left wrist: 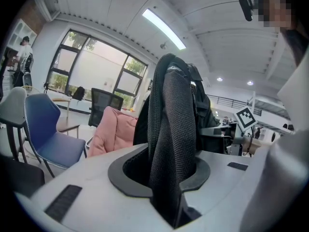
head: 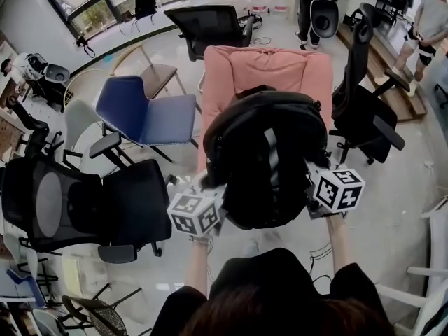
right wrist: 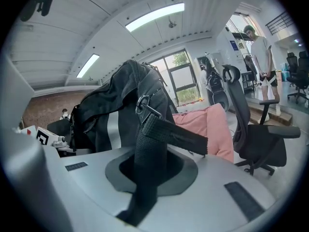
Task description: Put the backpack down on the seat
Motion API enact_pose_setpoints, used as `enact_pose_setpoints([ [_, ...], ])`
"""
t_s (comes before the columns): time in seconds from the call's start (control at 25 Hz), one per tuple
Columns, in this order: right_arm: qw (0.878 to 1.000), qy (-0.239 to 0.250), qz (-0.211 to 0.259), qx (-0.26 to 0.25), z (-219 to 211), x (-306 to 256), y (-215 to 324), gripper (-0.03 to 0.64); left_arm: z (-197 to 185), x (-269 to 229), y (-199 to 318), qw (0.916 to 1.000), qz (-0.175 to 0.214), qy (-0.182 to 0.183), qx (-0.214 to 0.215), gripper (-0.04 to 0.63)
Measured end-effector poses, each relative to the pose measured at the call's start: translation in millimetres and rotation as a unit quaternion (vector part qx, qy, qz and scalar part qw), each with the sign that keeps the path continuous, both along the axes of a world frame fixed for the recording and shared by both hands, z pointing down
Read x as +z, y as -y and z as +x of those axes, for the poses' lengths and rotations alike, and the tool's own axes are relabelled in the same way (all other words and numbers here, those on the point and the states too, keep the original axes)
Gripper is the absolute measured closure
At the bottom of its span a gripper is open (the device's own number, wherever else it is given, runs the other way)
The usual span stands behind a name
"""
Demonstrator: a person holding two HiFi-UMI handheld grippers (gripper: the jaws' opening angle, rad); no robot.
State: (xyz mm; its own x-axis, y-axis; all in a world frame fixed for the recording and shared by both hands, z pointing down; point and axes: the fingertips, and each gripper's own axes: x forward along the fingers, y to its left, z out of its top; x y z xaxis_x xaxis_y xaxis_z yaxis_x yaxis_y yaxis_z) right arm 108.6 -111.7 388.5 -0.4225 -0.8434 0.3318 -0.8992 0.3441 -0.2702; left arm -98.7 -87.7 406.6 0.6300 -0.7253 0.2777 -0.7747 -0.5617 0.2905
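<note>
- Broadly, the pink seat (head: 234, 72) has bare floor (head: 392, 215) at its front and along its right side. That strip runs between its right edge and an office chair (head: 364, 107).
- On its left edge the room is tighter. A blue chair (head: 143, 110) stands near, and a mesh chair (head: 70, 201) is closer to the person holding the grippers.
- A black chair (head: 210, 23) stands just behind the seat's back.
- A person (head: 428, 19) stands well apart at the far right, beside a step.
- The seat's back cushion is bare, with nothing between it and the backpack (head: 266, 163).
- The backpack is upright over the front part of the seat, and it hides the seat pad. No view shows whether its bottom touches the pad.
- The left gripper (left wrist: 166, 182) is at the backpack's lower left. Its jaws stand a little apart and are clamped on a thick mesh strap (left wrist: 169, 124), which rises straight out of them to the bag's top.
- The right gripper (right wrist: 145, 178) is at the lower right. Its jaws are almost together, pinching a flat webbing strap (right wrist: 147, 153).
- That webbing strap folds over at a metal ring (right wrist: 143, 103), and its loose end sticks out to the right.
</note>
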Motion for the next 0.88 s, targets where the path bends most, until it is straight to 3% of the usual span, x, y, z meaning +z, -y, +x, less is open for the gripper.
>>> enact_pose_setpoints([
  [0.6,0.998,-0.002,-0.040,-0.041,14,30,159,0.581,18,33,142,0.9983,-0.045,-0.009,-0.036,0.491],
  [0.88,0.994,-0.023,-0.083,-0.066,19,70,211,0.581,29,81,179,0.9931,-0.096,-0.036,-0.056,0.491],
])
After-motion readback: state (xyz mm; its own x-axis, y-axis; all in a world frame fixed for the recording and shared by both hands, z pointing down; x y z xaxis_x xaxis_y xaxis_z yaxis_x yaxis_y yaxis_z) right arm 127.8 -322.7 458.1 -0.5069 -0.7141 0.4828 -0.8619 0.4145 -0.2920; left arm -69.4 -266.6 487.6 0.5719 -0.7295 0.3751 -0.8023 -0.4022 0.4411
